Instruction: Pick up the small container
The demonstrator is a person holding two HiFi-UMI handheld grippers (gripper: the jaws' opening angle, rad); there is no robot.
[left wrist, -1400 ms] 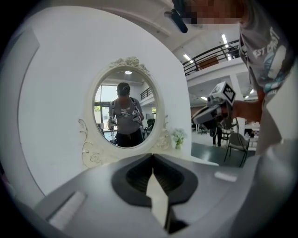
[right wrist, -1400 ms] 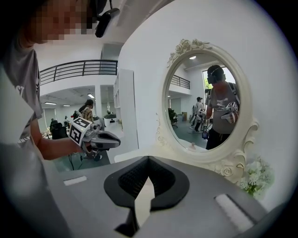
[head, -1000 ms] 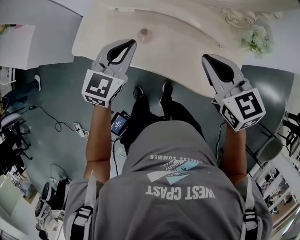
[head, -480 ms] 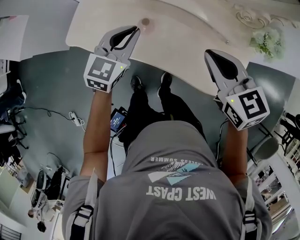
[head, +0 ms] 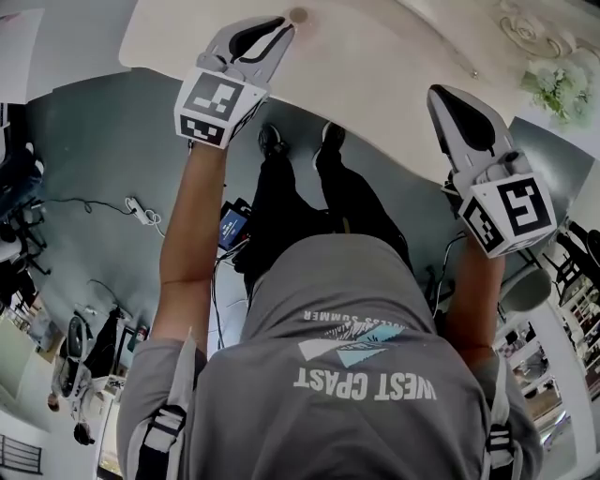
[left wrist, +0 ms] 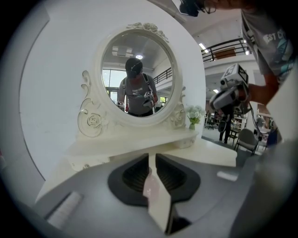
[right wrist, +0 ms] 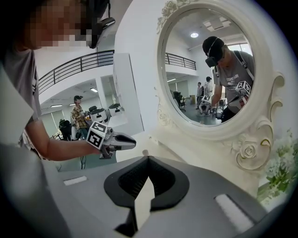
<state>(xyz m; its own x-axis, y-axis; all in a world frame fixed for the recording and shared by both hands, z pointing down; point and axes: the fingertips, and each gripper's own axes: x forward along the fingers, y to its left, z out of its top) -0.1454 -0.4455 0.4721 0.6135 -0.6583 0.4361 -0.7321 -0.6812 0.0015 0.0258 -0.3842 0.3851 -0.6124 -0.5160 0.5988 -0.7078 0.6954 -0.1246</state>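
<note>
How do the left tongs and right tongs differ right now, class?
The left tongs stand slightly apart, having just been opening, nothing between them; the right tongs are shut. The left tongs' tips almost reach the small container; the right tongs hang farther along the table edge. Both are empty and point toward the table.

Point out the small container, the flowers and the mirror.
small container (head: 298, 15), head view, its round top.
flowers (head: 561, 82), head view, middle of the bunch.
mirror (left wrist: 137, 76), left gripper view, centre of the glass.
</note>
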